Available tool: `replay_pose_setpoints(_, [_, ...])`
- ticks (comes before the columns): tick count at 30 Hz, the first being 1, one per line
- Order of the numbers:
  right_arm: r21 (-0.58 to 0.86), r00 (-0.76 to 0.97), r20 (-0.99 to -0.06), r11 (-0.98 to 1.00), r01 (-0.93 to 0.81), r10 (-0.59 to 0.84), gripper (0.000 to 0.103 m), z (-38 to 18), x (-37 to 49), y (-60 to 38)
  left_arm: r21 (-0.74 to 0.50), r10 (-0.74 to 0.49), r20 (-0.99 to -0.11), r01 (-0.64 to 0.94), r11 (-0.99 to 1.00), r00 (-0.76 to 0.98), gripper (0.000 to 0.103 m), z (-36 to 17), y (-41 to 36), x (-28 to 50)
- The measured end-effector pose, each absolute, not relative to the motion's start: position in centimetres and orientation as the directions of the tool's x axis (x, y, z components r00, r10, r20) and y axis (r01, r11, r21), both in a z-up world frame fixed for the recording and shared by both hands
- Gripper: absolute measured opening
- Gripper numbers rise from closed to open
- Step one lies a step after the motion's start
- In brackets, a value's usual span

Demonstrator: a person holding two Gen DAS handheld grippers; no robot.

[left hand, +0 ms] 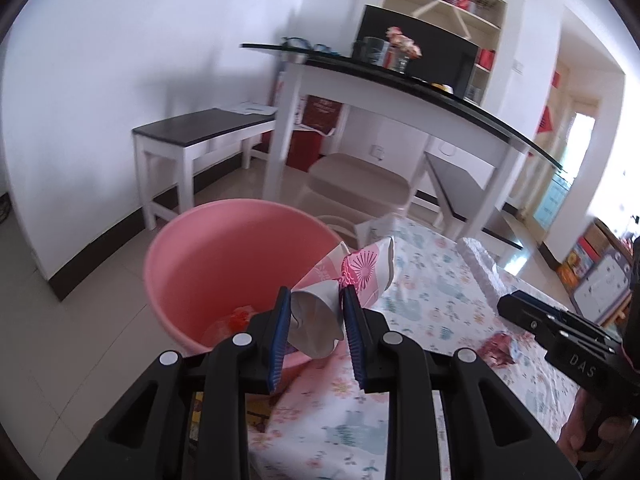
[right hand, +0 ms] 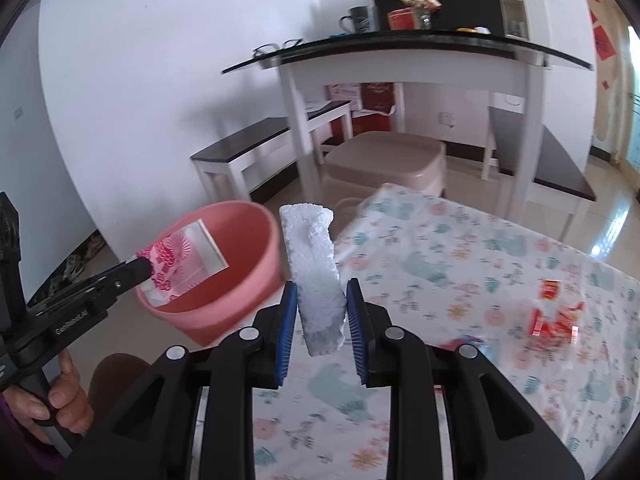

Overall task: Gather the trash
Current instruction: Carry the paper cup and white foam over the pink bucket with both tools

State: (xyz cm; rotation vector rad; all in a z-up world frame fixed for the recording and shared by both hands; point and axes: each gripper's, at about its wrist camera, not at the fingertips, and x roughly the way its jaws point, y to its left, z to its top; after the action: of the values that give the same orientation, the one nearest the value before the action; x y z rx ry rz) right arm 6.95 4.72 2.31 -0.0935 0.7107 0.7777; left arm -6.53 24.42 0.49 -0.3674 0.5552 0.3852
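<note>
My left gripper (left hand: 316, 300) is shut on a crumpled pink and white patterned wrapper (left hand: 352, 280), held over the near rim of the pink basin (left hand: 208, 248). The right wrist view shows that wrapper (right hand: 176, 264) hanging above the basin (right hand: 248, 256). My right gripper (right hand: 322, 292) is shut on a white foam piece (right hand: 316, 264) that stands upright between the pads, above the table's left edge. The same foam piece (left hand: 480, 264) shows at the right of the left wrist view. Red scraps (left hand: 240, 316) lie in the basin's bottom.
A floral tablecloth (right hand: 460, 272) covers the table, with red wrappers (right hand: 556, 320) on its right side and a dark red one (left hand: 498, 350). The basin stands on the tiled floor beside the table. Behind are a beige stool (right hand: 384, 160), a white desk (right hand: 400, 64) and a bench (left hand: 200, 132).
</note>
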Motion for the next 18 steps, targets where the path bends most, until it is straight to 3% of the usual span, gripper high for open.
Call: replay_pose_setpoints(18, [0.092, 0.402, -0.673, 0.61, -0.787, 0.621, 0.026, 1.2, 4.6, 14.1, -0.253, 0.33, -0.636, -0.593, 0.765, 0.697, 0.026, -2.9, 30.6, -8.8])
